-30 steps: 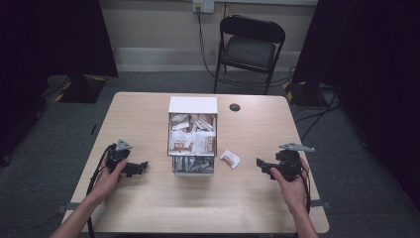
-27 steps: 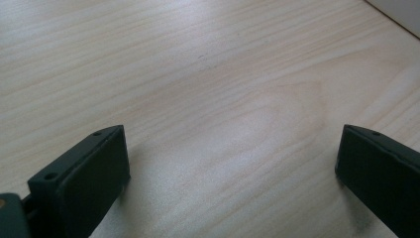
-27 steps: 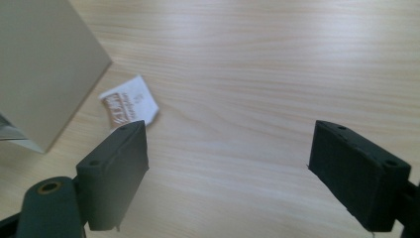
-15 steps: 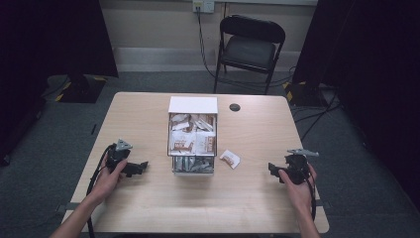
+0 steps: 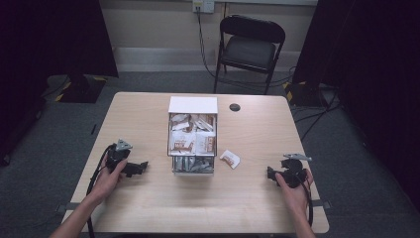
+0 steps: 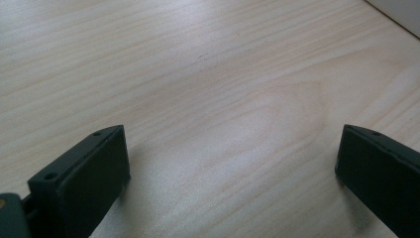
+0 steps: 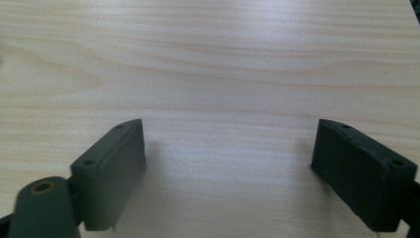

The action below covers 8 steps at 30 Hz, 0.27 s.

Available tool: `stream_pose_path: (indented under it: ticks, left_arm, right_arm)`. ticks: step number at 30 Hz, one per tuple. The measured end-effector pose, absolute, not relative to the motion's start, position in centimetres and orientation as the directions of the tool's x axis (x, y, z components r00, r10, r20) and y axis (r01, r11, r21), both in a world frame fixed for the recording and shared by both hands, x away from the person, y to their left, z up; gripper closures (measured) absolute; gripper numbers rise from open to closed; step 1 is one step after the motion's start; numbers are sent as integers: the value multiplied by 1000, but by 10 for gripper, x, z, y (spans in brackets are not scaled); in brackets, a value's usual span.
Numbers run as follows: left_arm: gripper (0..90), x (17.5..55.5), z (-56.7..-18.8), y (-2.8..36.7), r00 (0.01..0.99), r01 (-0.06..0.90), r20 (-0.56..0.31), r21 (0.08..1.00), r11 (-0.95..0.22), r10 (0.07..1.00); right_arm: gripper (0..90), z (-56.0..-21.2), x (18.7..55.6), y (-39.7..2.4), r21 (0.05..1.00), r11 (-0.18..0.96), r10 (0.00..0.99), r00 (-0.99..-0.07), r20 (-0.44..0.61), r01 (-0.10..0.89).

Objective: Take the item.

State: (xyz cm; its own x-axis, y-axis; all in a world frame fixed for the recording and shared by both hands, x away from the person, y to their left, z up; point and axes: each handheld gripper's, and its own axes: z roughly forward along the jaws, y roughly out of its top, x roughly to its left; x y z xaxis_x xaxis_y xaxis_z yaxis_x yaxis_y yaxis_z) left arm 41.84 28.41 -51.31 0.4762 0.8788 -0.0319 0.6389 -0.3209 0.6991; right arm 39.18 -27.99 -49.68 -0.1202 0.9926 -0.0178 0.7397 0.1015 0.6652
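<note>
Both pairs of jaws stand wide apart with only bare wood between them: the left gripper (image 6: 233,168) in the left gripper view, the right gripper (image 7: 228,168) in the right gripper view.

In the high view the left gripper (image 5: 141,166) sits at lower left of the frame and the right gripper (image 5: 270,172) at lower right, each held in one hand low over the table (image 5: 247,208).

Nearest the right gripper, just left of and above it in the frame, lies one small packet (image 5: 230,158) (white with a brown patch), flat on the wood. It lies just right of the one box (image 5: 192,135) at mid-frame, which holds many similar packets, too crowded to count.

One dark round disc (image 5: 235,107) lies above the box to the right, and one black chair (image 5: 250,47) stands at top centre.
</note>
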Motion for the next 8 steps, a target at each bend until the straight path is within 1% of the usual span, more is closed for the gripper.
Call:
stream_pose_path:
  ticks: [4, 8]
  left_arm:
    - [0, 418, -513, 284, 476, 639, -32, 699, -321, 879]
    - [0, 418, -513, 284, 476, 639, -32, 699, -321, 879]
  right_arm:
    - [100, -502, 388, -281, 703, 99, 992, -125, -14, 705]
    - [100, -502, 386, -281, 707, 98, 992, -123, -16, 700]
